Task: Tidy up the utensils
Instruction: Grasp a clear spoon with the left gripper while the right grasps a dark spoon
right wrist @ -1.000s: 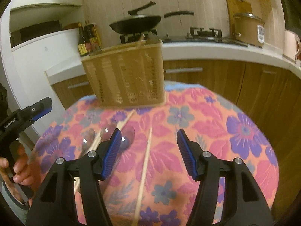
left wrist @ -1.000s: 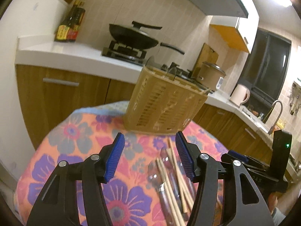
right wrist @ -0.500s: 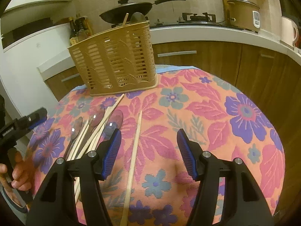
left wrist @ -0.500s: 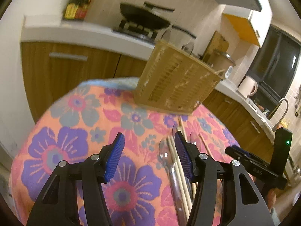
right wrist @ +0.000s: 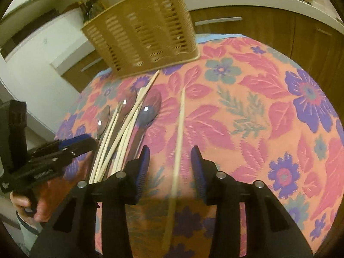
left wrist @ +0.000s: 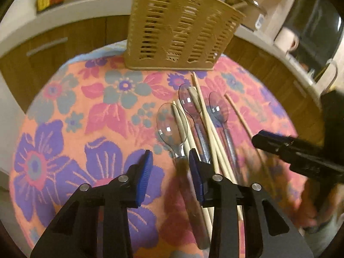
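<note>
The near ends of the utensils are hard to read: in the left wrist view the handle of the leftmost spoon [left wrist: 171,126] blurs out between the fingers of the left claw [left wrist: 169,169], and the bundle of chopsticks [left wrist: 206,129] runs under its right finger, so where they end cannot be told. The right claw [right wrist: 169,169] hides nothing much, but the lone chopstick [right wrist: 179,137] between its fingers smears toward the bottom edge. Both claws have just been closing and stand narrowed yet not pinched; the spoon handle lies in the left gap and the lone chopstick in the right gap, and I cannot tell whether either pad touches. The round bench [right wrist: 268,116], under an orange cloth with purple and pink flowers, has bare room to the right of the lone chopstick and left of the spoons. The tan slotted utensil basket [left wrist: 180,28] stands at the far edge, with one chopstick tip reaching its base. Three clear plastic spoons lie bowl-up among pale wooden chopsticks, all pointing toward the basket. A hand [right wrist: 32,206] grips the left tool at the frame's lower left.
</note>
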Demonstrator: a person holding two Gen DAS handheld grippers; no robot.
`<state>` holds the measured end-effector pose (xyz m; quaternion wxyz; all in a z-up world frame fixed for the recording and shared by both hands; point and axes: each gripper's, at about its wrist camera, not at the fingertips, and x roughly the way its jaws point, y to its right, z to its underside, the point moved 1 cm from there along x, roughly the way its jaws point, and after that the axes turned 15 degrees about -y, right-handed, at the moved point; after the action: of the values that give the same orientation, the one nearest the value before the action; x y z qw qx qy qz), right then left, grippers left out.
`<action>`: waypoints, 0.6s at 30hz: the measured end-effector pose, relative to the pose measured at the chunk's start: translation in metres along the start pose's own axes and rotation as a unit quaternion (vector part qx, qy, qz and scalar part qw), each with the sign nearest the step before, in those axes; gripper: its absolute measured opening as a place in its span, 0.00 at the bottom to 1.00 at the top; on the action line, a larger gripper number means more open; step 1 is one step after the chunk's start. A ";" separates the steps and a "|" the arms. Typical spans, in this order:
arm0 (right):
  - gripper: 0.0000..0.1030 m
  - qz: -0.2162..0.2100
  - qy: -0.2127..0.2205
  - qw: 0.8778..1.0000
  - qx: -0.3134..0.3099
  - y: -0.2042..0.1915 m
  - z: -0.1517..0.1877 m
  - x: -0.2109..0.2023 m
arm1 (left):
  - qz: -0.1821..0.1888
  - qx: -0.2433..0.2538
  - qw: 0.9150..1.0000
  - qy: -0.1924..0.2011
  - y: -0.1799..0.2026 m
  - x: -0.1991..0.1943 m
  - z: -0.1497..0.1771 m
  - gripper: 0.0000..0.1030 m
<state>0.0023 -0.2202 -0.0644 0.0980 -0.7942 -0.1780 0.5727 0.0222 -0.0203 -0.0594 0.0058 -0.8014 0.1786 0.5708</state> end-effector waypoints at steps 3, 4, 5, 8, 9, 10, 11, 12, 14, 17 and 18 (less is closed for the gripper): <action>0.35 0.029 -0.008 0.999 -0.024 -0.016 -0.003 0.001 | -0.032 0.015 0.999 -0.005 0.005 0.002 -0.003 0.21; 0.34 0.036 -0.011 0.999 -0.026 -0.020 -0.004 0.002 | -0.041 0.019 0.999 -0.006 0.007 0.003 -0.004 0.17; 0.34 0.033 -0.017 0.999 -0.028 -0.024 -0.006 0.005 | -0.043 0.020 0.999 -0.006 0.007 0.003 -0.004 0.16; 0.34 0.010 -0.039 0.999 -0.027 -0.033 -0.014 0.015 | -0.036 0.023 0.999 -0.006 0.004 0.003 -0.007 0.10; 0.34 0.009 -0.045 0.999 -0.024 -0.036 -0.018 0.019 | -0.035 0.024 0.999 -0.003 0.002 0.002 -0.007 0.08; 0.32 0.010 -0.050 0.998 -0.022 -0.036 -0.020 0.021 | -0.035 0.022 0.999 0.000 0.001 0.001 -0.006 0.07; 0.31 0.022 -0.050 0.998 -0.020 -0.040 -0.023 0.025 | -0.035 0.018 0.999 0.002 -0.002 -0.001 -0.005 0.06; 0.26 0.035 -0.050 0.998 -0.023 -0.043 -0.025 0.026 | -0.035 0.014 0.999 0.006 -0.006 -0.004 -0.004 0.05; 0.18 0.055 -0.055 0.997 -0.029 -0.047 -0.028 0.028 | -0.032 0.007 0.999 0.009 -0.012 -0.008 0.000 0.05; 0.12 0.077 -0.064 0.994 -0.046 -0.051 -0.024 0.029 | -0.023 -0.002 1.000 0.010 -0.022 -0.011 0.002 0.05; 0.11 0.082 -0.066 0.993 -0.046 -0.050 -0.021 0.029 | -0.022 -0.005 1.000 0.010 -0.024 -0.012 0.003 0.05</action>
<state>0.0214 -0.1620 -0.0647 0.0016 -0.7701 -0.1448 0.6213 0.0229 0.0066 -0.0544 0.0125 -0.8111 0.1580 0.5630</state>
